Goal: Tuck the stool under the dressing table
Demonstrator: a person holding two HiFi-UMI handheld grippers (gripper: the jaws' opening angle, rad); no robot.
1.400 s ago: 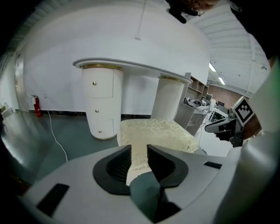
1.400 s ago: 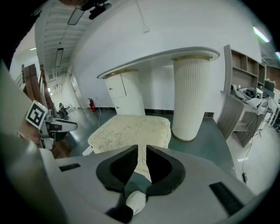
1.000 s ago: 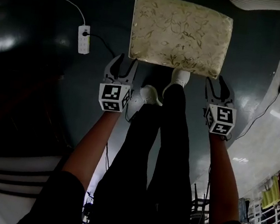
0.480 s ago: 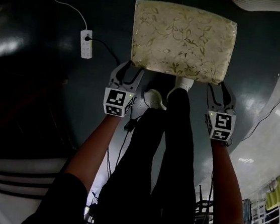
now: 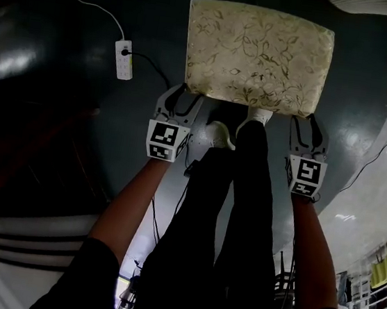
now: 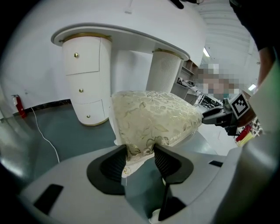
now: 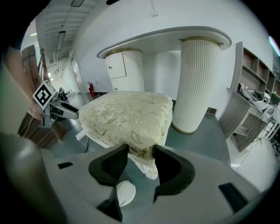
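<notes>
Above dark floor [image 5: 78, 122], released left claw [image 5: 185, 97], just widened, and released right claw [image 5: 306, 122] straddle stool [image 5: 258, 53] corners.

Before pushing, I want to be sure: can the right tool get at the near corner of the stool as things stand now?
Probably yes: the near corner of the stool sits between the open jaws of the right tool, with nothing in the way.

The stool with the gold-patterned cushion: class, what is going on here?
A person stands behind the stool, a pair of tongs in each hand. The left tongs have just been opening and straddle the cushion's near left corner; the right tongs straddle the near right corner. Neither visibly squeezes. The stool stands out in front of the dressing table, not yet tucked under.
</notes>
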